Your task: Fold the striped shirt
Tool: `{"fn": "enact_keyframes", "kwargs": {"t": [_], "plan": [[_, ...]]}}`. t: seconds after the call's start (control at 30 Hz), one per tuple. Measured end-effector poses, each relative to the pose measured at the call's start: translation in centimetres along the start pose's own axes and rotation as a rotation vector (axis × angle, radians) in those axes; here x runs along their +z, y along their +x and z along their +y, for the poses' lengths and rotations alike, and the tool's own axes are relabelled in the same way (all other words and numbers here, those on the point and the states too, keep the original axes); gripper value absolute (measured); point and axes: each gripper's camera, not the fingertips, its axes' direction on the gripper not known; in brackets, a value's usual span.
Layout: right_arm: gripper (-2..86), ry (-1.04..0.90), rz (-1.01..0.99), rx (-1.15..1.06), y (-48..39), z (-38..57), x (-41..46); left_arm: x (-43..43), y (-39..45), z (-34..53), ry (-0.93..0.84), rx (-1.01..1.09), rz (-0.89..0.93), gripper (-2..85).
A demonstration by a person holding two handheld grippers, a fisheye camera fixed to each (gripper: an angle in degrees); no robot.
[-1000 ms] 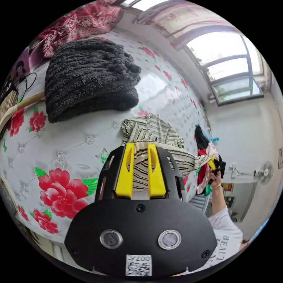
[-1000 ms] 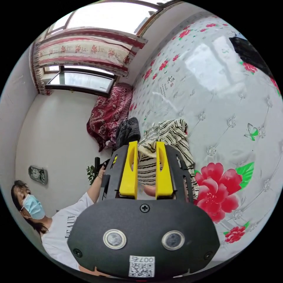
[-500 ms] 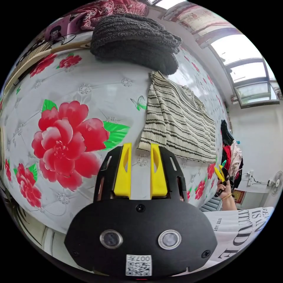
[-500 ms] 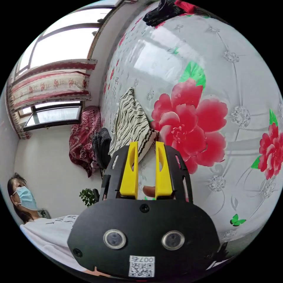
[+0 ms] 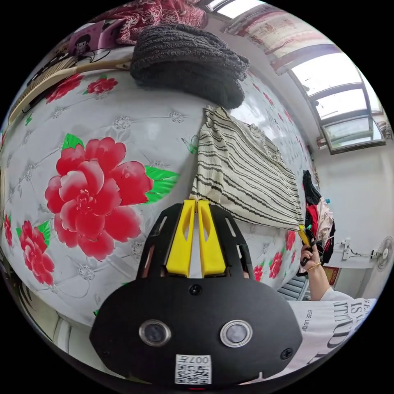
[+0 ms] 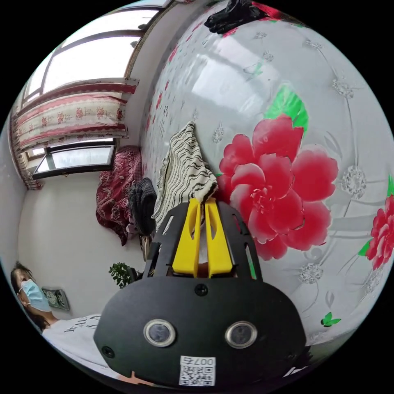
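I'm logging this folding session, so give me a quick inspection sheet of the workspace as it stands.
Surface: white quilted mattress printed with red flowers.
Job's things: striped shirt lies partly folded, both near corners pinched.
Clutter: dark knitted sweater folded beyond the shirt; heap of clothes at the far edge; wooden-handled brush.
Grippers: left claw shut on one shirt corner; right claw shut on the other.
Cables: black cord near the brush.
Surroundings: window, curtain, wall fan, red patterned blanket.
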Motion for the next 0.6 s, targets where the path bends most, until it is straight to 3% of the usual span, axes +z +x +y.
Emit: {"fn": "enact_keyframes", "kwargs": {"t": [0.13,0.27,0.4,0.5,0.6], "plan": [[0.0,-0.016,0.047,0.065,3.1,3.3,-1.7,0.2,-1.9,4.0,-0.067,0.012,0.0,-0.8],[-0.1,0.029,-0.049,0.162,5.5,5.0,-2.2,1.0,-3.4,5.6,-0.09,-0.041,0.0,-0.3],[-0.1,0.063,-0.057,0.123,3.0,3.6,-2.2,1.1,-4.6,4.9,-0.097,-0.061,0.03,0.2],[-0.1,0.009,-0.023,-0.132,-5.5,1.3,-0.6,1.0,-5.7,4.4,-0.104,-0.081,0.069,1.4],[-0.2,-0.172,0.072,-0.546,-17.6,1.5,4.0,0.6,-7.1,4.6,-0.088,-0.107,0.132,3.9]]}}
